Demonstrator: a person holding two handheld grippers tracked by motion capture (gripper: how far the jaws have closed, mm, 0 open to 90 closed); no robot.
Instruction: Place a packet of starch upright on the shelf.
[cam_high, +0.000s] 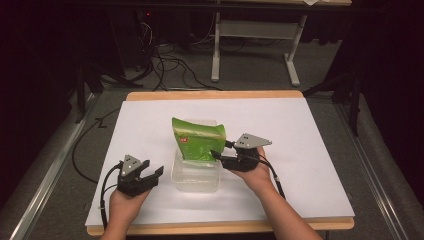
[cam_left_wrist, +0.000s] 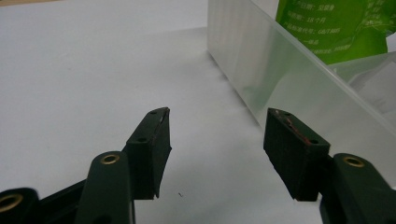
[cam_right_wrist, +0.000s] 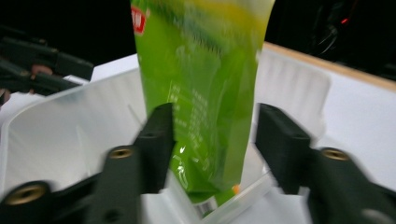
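My left tongs (cam_high: 150, 175) rest spread and empty on the white paper-covered surface (cam_high: 310, 150), at about nine o'clock from the clear, soft-walled plastic tub (cam_high: 196, 180). In that tub stands the glossy green foil snack pouch (cam_high: 200, 140), upright and leaning toward twelve o'clock, with a pale yellow band and a small red mark near its top. My right tongs (cam_right_wrist: 212, 135), at three o'clock from the tub, straddle it, released. I judge it light, crinkly and slippery, so best pinched on its flat side seam, not the puffy middle.
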